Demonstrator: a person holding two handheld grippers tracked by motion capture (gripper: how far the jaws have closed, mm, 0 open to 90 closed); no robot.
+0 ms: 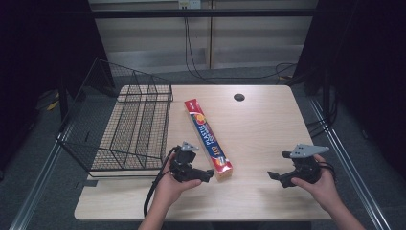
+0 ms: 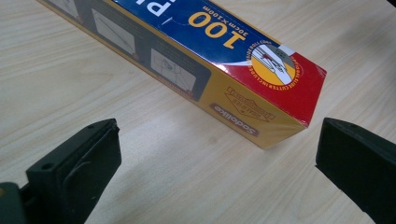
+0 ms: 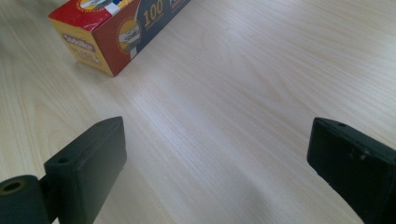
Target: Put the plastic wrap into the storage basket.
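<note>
table: light wood-grain top (image 1: 258, 129), rounded corners, round black cable hole (image 1: 239, 97) near far edge
floor: grey, carpet-like (image 1: 43, 158), visible on both sides of the table and beyond it
rails: metal strips (image 1: 36, 189) on the floor running along left and right of the table
back wall: pale panels (image 1: 249, 38) with a dark horizontal bar (image 1: 201, 13) across the top
outlet: small white box (image 1: 188, 4) at the top of the wall, black cables (image 1: 189, 52) hanging down and trailing over the floor
sides: black curtains or panels (image 1: 43, 43) left and right, very dark
light: even, from overhead, soft shadows on the tabletop
</note>
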